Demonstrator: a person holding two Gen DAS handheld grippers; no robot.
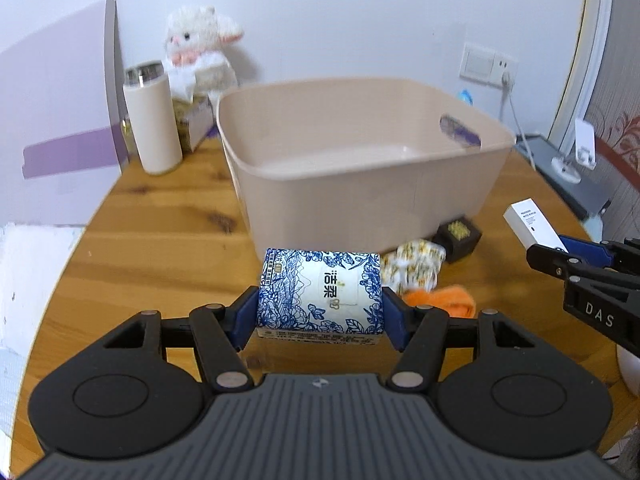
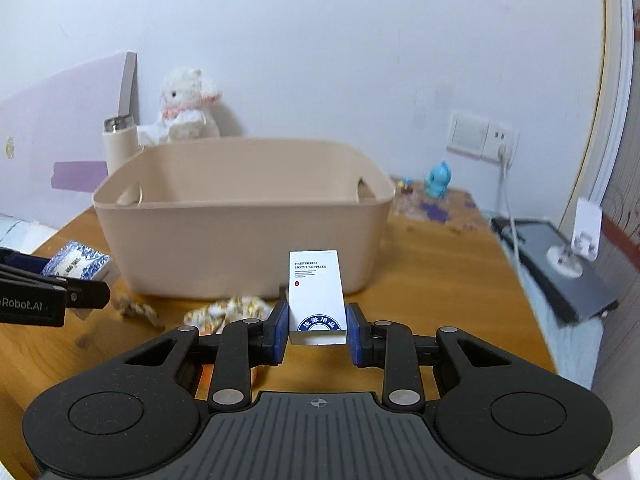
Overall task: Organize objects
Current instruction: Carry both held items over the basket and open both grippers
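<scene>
Nothing yet lay in the beige bin point(image 1: 360, 184) on the bench point(image 1: 160, 240); our left gripper point(image 1: 320, 312) had its fingers clamped on the tissue pack point(image 1: 320, 292), our right gripper point(image 2: 318, 330) pinching the white box point(image 2: 316, 292); both items sat just before the bin; small packets point(image 1: 416, 268) waited.

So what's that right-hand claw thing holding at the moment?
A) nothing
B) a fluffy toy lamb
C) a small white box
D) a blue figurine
C: the right gripper has its blue pads against both sides of a small white box printed "Preferred Hotel Supplies".
</scene>
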